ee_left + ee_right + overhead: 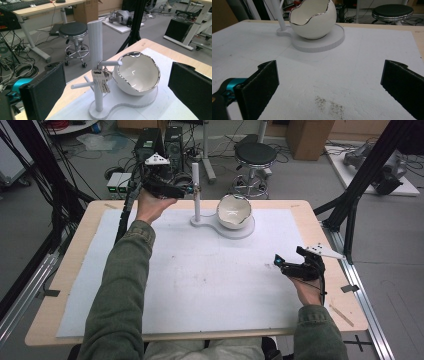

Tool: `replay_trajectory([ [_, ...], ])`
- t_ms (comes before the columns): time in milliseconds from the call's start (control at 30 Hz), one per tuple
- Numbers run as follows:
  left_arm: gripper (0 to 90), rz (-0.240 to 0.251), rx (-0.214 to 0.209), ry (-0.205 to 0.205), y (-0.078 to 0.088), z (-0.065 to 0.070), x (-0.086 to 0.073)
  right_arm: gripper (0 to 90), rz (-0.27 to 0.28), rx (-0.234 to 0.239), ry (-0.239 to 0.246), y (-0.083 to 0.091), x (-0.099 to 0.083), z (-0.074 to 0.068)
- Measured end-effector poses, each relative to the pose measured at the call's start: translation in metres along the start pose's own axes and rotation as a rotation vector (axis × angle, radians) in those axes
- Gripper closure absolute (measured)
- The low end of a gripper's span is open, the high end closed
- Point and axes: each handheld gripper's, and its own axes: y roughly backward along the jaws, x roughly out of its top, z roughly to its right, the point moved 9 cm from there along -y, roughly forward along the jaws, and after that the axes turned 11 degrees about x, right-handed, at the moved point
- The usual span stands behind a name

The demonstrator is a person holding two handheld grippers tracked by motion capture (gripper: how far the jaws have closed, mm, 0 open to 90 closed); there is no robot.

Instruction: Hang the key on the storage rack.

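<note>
On the upper peg of the stand [96, 62], at the far edge of the table [75, 245], hangs a bunch of keys [101, 80] — small, stiff metal, light, but loose on their ring, so they would likely swing and slip if pinched by one blade. Best hold, I judge, is across the flat of the bunch just below the ring, lifting up and outward along the peg. Close beside them sits the bowl [138, 73], thin-rimmed and breakable-looking. The left gripper [116, 90] faces the stand with jaws wide apart and nothing between them; the keys hang just ahead, near the middle of its gap. The right gripper [291, 261] rests well apart from the stand, wide open too — empty.
</note>
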Motion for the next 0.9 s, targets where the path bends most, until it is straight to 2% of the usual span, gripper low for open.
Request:
replay_trajectory([
  [400, 1.7, 0.000, 0.020, 0.003, 0.015, -0.003, -0.013, 0.5, -0.001, 0.005, 0.003, -0.003, 0.001, -0.001],
  [567, 1.7, -0.004, 0.011, 0.019, 0.018, -0.008, -0.022, 0.5, -0.004, 0.007, 0.007, -0.004, 0.001, -0.001],
  [900, 1.7, -0.020, 0.035, 0.064, 0.026, -0.021, -0.048, 0.5, -0.007, 0.006, 0.003, -0.005, 0.000, -0.001],
])
